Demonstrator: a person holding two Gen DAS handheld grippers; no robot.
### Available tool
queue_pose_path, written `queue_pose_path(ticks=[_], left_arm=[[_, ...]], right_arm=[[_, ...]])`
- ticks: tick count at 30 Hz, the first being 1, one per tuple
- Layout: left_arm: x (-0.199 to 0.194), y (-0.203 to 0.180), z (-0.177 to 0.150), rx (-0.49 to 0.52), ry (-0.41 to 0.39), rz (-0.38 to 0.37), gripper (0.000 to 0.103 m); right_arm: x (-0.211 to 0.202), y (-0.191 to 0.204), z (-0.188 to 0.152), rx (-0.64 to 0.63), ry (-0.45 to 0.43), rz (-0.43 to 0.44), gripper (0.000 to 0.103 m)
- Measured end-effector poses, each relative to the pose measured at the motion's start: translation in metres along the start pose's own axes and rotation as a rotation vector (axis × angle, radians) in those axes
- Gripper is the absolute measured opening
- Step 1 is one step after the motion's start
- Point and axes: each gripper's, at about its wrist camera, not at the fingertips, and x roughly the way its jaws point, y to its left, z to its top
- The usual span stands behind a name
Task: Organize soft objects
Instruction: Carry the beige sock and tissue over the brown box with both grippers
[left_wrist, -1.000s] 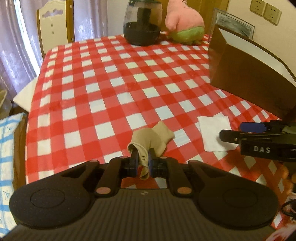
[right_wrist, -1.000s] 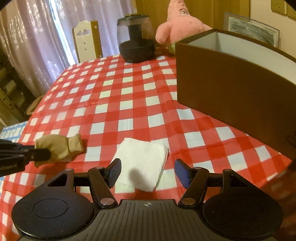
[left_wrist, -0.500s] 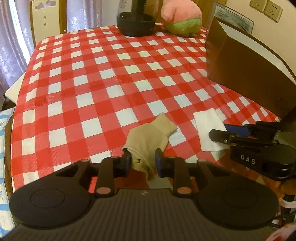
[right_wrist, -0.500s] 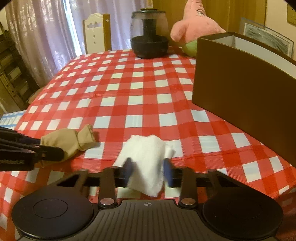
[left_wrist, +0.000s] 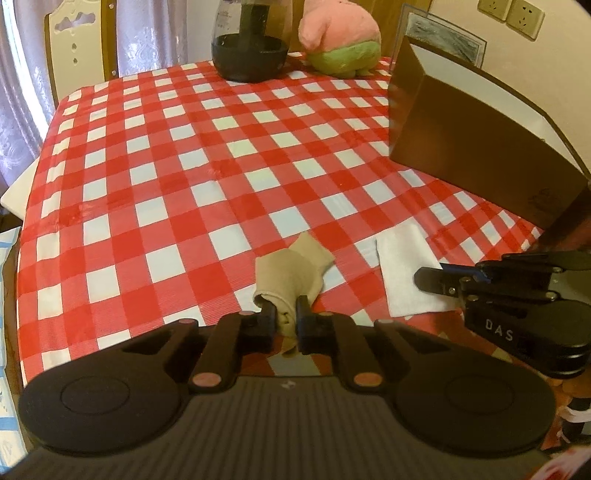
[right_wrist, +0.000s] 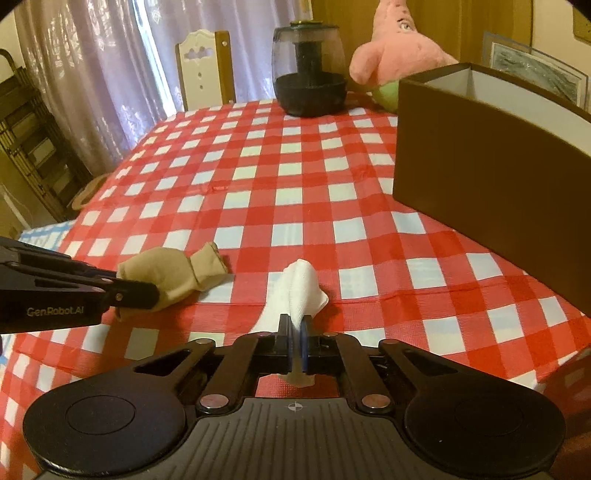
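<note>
A beige sock (left_wrist: 291, 269) lies crumpled on the red-and-white checked tablecloth (left_wrist: 166, 184). My left gripper (left_wrist: 283, 314) has its jaws closing, pads pressed on the sock's near end. To its right lies a white folded cloth (left_wrist: 404, 266). In the right wrist view, my right gripper (right_wrist: 294, 325) is shut on that white cloth (right_wrist: 301, 284), which bunches into a peak between the pads. From this side the sock (right_wrist: 173, 269) lies left of it, with the left gripper (right_wrist: 147, 293) on it.
A tall brown open box (right_wrist: 480, 166) stands on the table at the right, behind the cloth. At the far edge stand a dark glass jar (right_wrist: 310, 85) and a pink and green plush toy (right_wrist: 391, 51). A chair (right_wrist: 203, 70) and curtains are beyond the table.
My right gripper went from wide open to shut on the white cloth, pinching it into a peak. The left jaws loosened around the sock, then closed on it again.
</note>
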Motion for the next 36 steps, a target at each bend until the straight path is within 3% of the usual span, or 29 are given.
queue_pose_path(ticks=[15,25,36], left_arm=[[-0.036,-0.036,-0.004,0.069,-0.041,-0.074,0.009],[-0.065,-0.074,-0.01,0.138,-0.066,-0.164,0.009],[-0.086,-0.119,0.002,0.209,-0.114,-0.226,0.009]], right_arm=[[-0.063,-0.007,-0.009,0.055,-0.055,0.018,0.004],[-0.126,-0.027,-0.036,0.107,-0.056,0.026,0.004],[-0.2,-0.079,-0.081,0.187,-0.017,-0.095,0.004]])
